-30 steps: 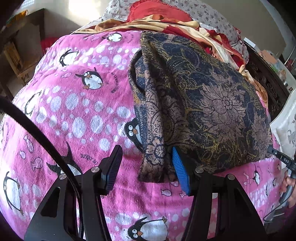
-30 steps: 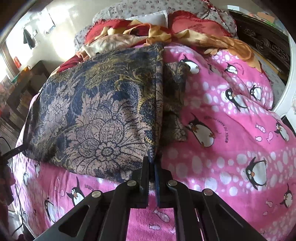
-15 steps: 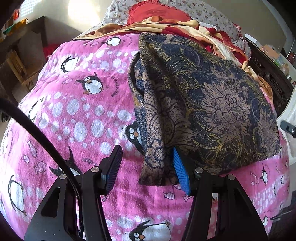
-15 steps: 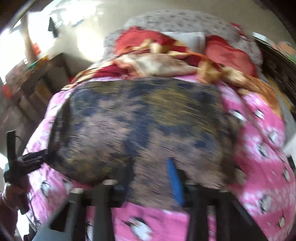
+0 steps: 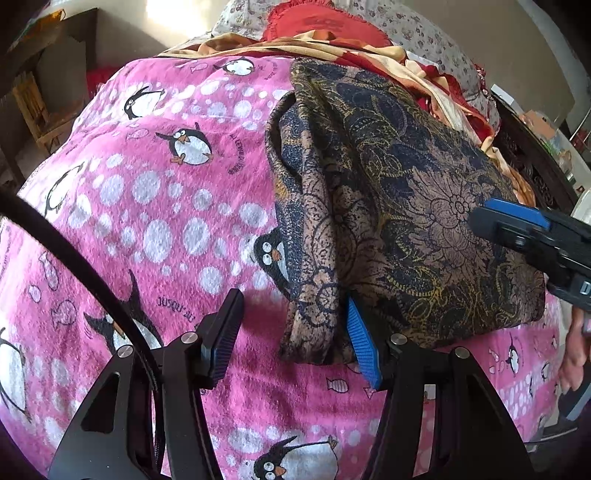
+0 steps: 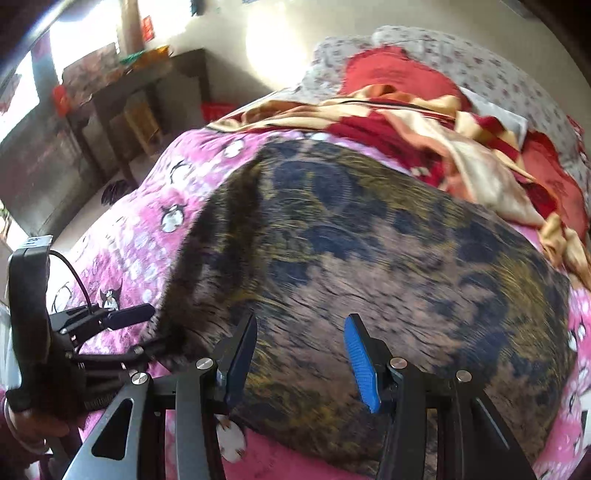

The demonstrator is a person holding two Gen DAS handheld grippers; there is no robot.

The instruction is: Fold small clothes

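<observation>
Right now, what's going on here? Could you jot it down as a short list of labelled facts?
Surface: pink penguin-print blanket on a bed
Garment: dark floral cloth, folded, lying flat on the blanket
Left gripper: jaws apart, at the cloth's near corner, not pinching it
Right gripper: jaws apart, over the cloth's near edge, nothing between them
Behind the cloth: red and cream bedding, heaped
Picture quality: right wrist view is blurred

Left half of the pink blanket lies bare and passable. The folded garment fills the right half. Heaped red-and-cream bedding and pillows block the far end. Dark furniture beyond the left edge.
</observation>
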